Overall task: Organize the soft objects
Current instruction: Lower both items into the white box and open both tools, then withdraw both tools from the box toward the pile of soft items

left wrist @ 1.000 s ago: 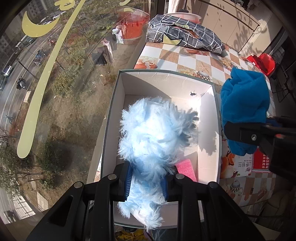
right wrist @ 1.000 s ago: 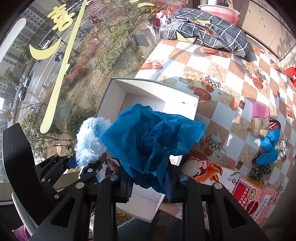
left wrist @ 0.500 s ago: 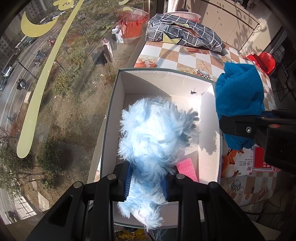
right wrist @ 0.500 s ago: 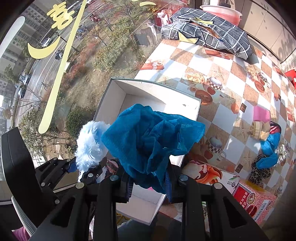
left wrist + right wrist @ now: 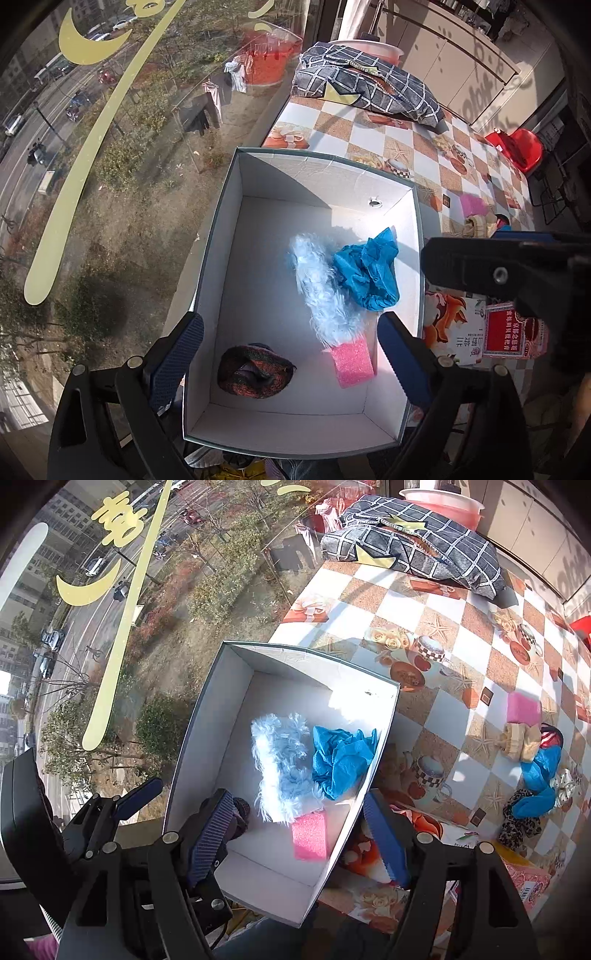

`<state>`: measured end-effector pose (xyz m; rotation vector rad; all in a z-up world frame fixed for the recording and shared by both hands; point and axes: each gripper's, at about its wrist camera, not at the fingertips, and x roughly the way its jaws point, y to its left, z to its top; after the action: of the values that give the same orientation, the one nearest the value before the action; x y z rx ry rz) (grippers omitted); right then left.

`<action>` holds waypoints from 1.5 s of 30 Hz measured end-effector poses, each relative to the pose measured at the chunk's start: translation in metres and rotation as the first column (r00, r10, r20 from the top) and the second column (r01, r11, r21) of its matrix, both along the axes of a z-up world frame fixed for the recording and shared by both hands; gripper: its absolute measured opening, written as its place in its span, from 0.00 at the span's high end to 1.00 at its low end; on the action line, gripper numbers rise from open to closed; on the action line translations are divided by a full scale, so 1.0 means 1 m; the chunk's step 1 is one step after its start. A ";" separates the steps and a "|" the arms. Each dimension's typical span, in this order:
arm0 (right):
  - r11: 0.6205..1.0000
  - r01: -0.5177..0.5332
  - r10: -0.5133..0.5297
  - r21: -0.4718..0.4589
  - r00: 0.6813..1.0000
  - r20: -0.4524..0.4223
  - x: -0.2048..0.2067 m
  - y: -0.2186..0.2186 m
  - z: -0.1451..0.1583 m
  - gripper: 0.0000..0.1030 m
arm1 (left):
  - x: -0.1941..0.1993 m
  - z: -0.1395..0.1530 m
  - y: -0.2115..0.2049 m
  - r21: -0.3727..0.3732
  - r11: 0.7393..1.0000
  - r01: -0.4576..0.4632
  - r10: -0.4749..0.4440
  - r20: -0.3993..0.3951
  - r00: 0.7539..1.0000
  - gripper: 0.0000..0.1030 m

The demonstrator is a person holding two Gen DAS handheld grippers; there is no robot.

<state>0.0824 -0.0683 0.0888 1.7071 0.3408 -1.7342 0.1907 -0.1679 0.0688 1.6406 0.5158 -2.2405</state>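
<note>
A white box (image 5: 229, 236) (image 5: 192, 746) holds a fluffy light-blue item (image 5: 321, 291) (image 5: 280, 764), a crumpled blue cloth (image 5: 369, 273) (image 5: 340, 760), a pink sponge (image 5: 352, 362) (image 5: 309, 836) and a dark knitted item (image 5: 255, 371) (image 5: 240, 812). My left gripper (image 5: 291, 362) is open and empty above the box's near end. My right gripper (image 5: 295, 843) is open and empty above the box's near right side; its body shows in the left wrist view (image 5: 509, 273).
More soft items lie on the checkered tablecloth at the right: a pink sponge (image 5: 522, 709), a beige item (image 5: 521, 740), blue cloth (image 5: 539, 775), a leopard-print piece (image 5: 517, 819). A plaid cushion (image 5: 413, 535) lies far back. A red printed carton (image 5: 513, 336) stands right of the box. Window glass is left.
Both grippers have opened. The fluffy light-blue item and the blue cloth have dropped from the jaws and lie in the box.
</note>
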 end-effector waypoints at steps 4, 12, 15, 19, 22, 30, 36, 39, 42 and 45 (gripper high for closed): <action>0.999 0.033 -0.033 -0.014 0.999 0.000 -0.007 0.009 0.007 0.00 | -0.003 0.005 -0.007 0.013 1.000 -0.023 0.023 -0.011 1.000 0.00; 0.994 0.100 -0.099 -0.038 0.995 0.019 -0.018 0.029 0.019 0.00 | -0.011 0.023 -0.005 0.024 1.000 -0.015 0.016 -0.046 0.999 0.00; 0.990 0.129 -0.128 -0.053 0.991 0.027 -0.023 0.039 0.023 0.00 | -0.016 0.025 0.003 0.027 1.000 0.011 -0.010 -0.039 0.999 0.00; 0.983 0.173 -0.171 -0.064 0.985 0.031 -0.030 0.057 0.028 0.00 | -0.025 0.028 0.020 0.017 0.999 0.052 -0.051 -0.031 0.998 0.00; 0.974 0.213 -0.211 -0.072 0.977 0.042 -0.035 0.075 0.031 0.00 | -0.032 0.031 0.033 0.017 0.996 0.083 -0.083 -0.031 0.996 0.00; 0.933 0.353 -0.349 -0.072 0.935 0.064 -0.056 0.146 0.036 0.00 | -0.063 0.038 0.074 0.016 0.983 0.182 -0.182 -0.029 0.983 0.00; 0.882 0.466 -0.461 -0.067 0.884 0.069 -0.073 0.211 0.038 0.00 | -0.096 0.039 0.113 0.022 0.963 0.267 -0.267 -0.020 0.964 0.00; 0.851 0.521 -0.516 -0.065 0.853 0.083 -0.082 0.247 0.036 0.00 | -0.115 0.039 0.131 0.040 0.951 0.307 -0.307 -0.017 0.952 0.00; 0.816 0.576 -0.570 -0.052 0.816 0.091 -0.091 0.285 0.030 0.00 | -0.139 0.033 0.149 0.045 0.937 0.346 -0.347 0.001 0.938 0.00; 0.780 0.626 -0.620 -0.032 0.778 0.099 -0.098 0.320 0.020 0.00 | -0.167 0.021 0.163 0.092 0.923 0.373 -0.377 0.032 0.926 0.00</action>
<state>-0.0155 0.2512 0.1083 1.9753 -0.3732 -2.0850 0.0236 -0.0046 0.0899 1.9745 0.3049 -2.4618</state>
